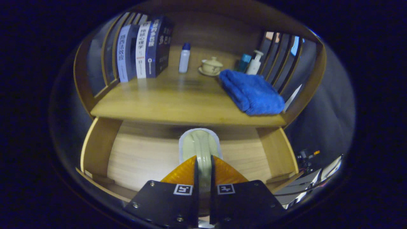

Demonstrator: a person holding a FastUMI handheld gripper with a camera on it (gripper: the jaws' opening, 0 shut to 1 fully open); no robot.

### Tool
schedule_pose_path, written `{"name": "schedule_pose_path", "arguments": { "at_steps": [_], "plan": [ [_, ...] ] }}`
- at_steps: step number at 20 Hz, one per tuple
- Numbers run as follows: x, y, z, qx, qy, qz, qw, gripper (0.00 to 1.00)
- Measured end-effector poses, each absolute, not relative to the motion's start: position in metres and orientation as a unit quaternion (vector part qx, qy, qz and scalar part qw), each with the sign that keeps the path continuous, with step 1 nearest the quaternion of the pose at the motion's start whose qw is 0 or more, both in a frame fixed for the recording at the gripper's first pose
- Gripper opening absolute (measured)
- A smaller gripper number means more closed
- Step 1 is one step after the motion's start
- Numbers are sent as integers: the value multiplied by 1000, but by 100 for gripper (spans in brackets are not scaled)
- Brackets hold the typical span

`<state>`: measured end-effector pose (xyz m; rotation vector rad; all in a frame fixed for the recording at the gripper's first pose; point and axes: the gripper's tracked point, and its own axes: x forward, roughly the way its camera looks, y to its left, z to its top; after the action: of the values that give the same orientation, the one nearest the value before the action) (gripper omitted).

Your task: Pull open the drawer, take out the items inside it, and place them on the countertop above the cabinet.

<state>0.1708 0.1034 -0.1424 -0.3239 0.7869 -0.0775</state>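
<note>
The wooden drawer (95, 143) stands pulled open under the countertop (165, 101), and its pale floor shows on both sides of my fingers. My gripper (203, 163) is shut on a pale green item with a white rim (199, 143). The item stands upright between the fingers and sticks out ahead of them, over the drawer's middle. Its far end reaches almost to the countertop's front edge. What the item is, I cannot tell.
On the countertop, a folded blue towel (251, 92) lies at the right and several books (143, 51) stand at the back left. A white bottle (184, 58), a lidded teacup (211, 66) and a pump bottle (255, 63) line the back. Slatted side rails flank it.
</note>
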Motion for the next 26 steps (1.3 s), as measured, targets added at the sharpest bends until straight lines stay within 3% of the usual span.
{"name": "schedule_pose_path", "arguments": {
  "at_steps": [6, 13, 26],
  "plan": [
    [210, 129, -102, -144, 326, -20, 934, 14],
    [282, 149, -125, -117, 308, 9, 944, 14],
    [351, 151, -132, -107, 218, 20, 970, 14]
  ]
}}
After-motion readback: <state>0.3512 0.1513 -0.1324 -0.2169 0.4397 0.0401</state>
